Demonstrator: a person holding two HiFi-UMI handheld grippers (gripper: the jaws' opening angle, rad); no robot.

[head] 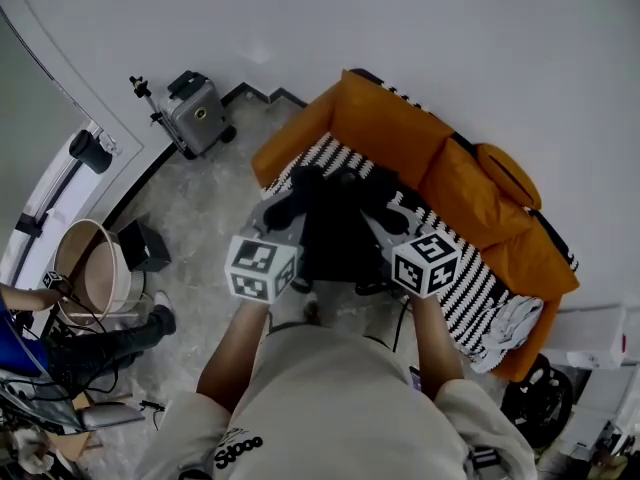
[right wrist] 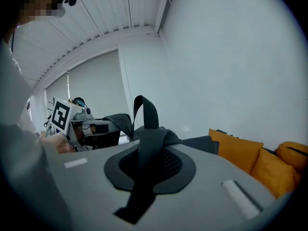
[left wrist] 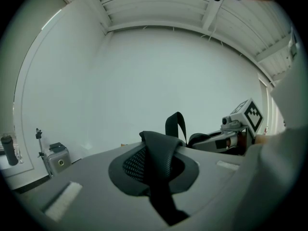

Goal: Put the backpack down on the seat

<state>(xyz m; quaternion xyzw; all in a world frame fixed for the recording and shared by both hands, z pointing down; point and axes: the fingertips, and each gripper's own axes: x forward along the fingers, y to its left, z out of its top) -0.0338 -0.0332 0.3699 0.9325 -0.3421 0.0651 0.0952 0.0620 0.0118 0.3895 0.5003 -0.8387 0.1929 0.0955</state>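
A black backpack [head: 335, 230] hangs between my two grippers, just in front of the orange sofa and above the near edge of its black-and-white striped seat [head: 470, 288]. My left gripper [head: 287, 208] is shut on one padded shoulder strap [left wrist: 156, 165]. The other strap [right wrist: 149, 160] is pinched in my right gripper [head: 386, 213], which is also shut. The backpack's top loop [left wrist: 175, 124] stands up between them. In the left gripper view the right gripper [left wrist: 231, 136] shows across the bag, and in the right gripper view the left gripper [right wrist: 86, 126] shows likewise.
Orange back cushions [head: 465, 183] line the sofa against the white wall, with a grey-white cloth [head: 510, 326] at its right end. On the floor to the left are a grey case [head: 198, 114], a black box [head: 147, 246], a round tub [head: 95, 268] and a seated person's legs [head: 110, 343].
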